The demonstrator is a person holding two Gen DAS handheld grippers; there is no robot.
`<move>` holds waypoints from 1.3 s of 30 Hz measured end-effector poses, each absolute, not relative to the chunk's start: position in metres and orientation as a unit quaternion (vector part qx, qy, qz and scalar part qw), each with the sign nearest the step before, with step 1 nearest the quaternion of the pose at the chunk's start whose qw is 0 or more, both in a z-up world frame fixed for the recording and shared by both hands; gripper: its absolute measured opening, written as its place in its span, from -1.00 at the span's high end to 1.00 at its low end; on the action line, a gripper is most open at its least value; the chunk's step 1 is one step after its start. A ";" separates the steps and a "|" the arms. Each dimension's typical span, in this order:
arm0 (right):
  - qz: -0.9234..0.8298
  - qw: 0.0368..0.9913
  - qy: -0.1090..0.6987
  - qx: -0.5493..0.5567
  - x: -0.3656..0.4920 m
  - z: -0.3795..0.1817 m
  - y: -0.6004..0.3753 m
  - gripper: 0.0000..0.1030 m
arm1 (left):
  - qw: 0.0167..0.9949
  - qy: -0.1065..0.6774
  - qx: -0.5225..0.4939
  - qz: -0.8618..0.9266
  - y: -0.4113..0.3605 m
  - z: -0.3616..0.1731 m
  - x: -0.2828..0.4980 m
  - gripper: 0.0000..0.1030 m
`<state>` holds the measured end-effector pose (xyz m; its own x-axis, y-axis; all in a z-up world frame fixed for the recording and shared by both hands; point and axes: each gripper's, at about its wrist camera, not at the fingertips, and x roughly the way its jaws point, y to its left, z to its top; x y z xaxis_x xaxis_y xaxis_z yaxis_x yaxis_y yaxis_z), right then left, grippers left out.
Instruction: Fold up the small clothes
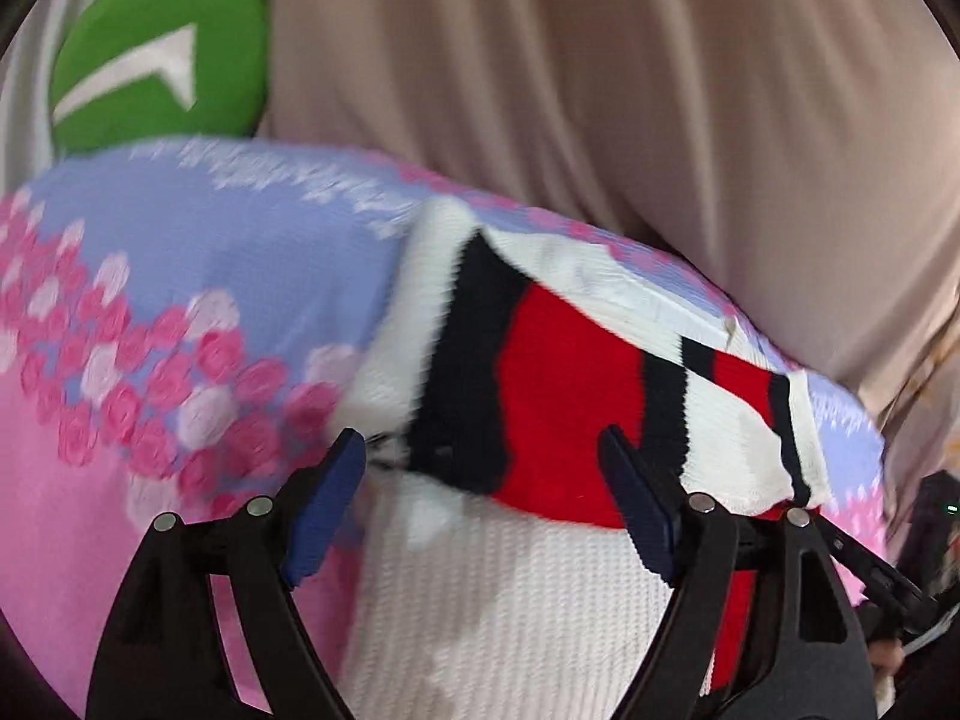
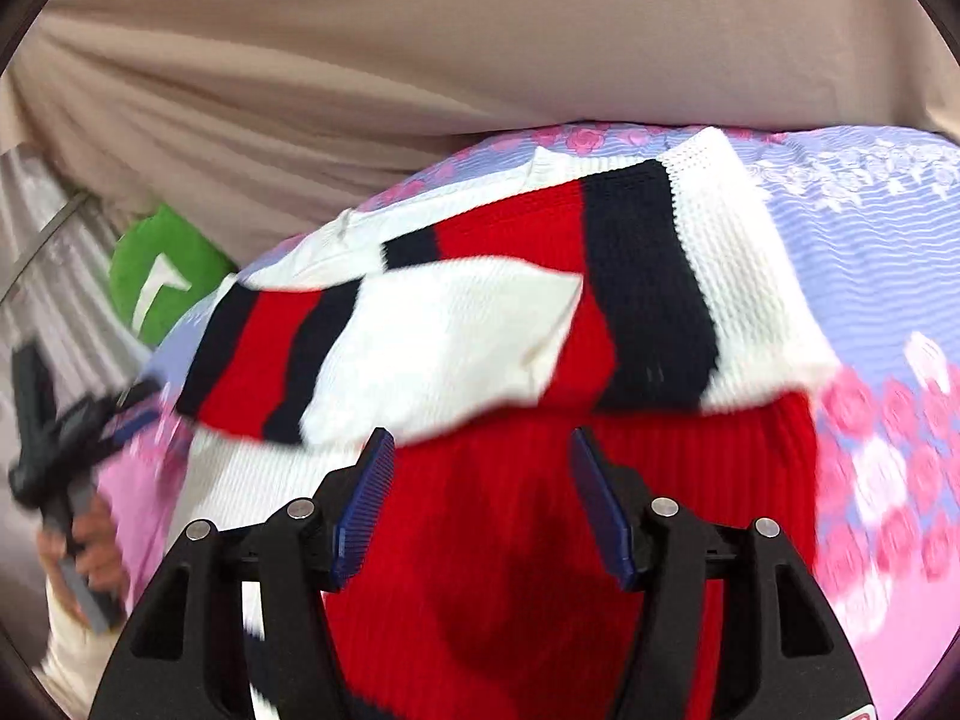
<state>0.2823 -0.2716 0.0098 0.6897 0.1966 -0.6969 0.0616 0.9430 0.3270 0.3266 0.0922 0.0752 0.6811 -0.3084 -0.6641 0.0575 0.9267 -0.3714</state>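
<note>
A small knitted sweater point(image 1: 558, 372) in white, red and navy stripes lies partly folded on a pink and lilac floral bedsheet point(image 1: 150, 312). In the right wrist view the sweater point(image 2: 480, 324) has a striped sleeve laid across its body. My left gripper point(image 1: 480, 456) is open, its blue pads just above the white part of the sweater, holding nothing. My right gripper point(image 2: 480, 456) is open over the red part of the sweater, empty. The left gripper also shows at the left edge of the right wrist view point(image 2: 66, 420), held by a hand.
A green cushion point(image 1: 162, 60) with a white mark lies beyond the sheet at the far left; it also shows in the right wrist view point(image 2: 162, 270). A beige curtain point(image 1: 600, 60) hangs behind the bed. The sheet's far edge curves down close behind the sweater.
</note>
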 end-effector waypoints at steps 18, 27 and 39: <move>0.053 0.966 0.230 0.102 0.298 0.106 -0.274 0.87 | 0.870 0.436 -0.202 -0.110 0.078 0.043 0.358 -0.25; 0.018 0.946 0.296 0.128 0.326 0.042 -0.317 0.87 | 0.902 0.419 -0.101 -0.033 0.052 0.030 0.355 0.53; -0.078 0.935 0.329 0.111 0.329 0.037 -0.318 0.66 | 0.917 0.391 -0.072 -0.023 0.040 0.023 0.343 0.51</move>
<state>0.3294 -0.3180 0.0372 0.7716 -0.0730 -0.6319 0.2186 0.9633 0.1557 0.3427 0.0400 0.0226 0.6937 -0.0989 -0.7134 -0.0141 0.9885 -0.1507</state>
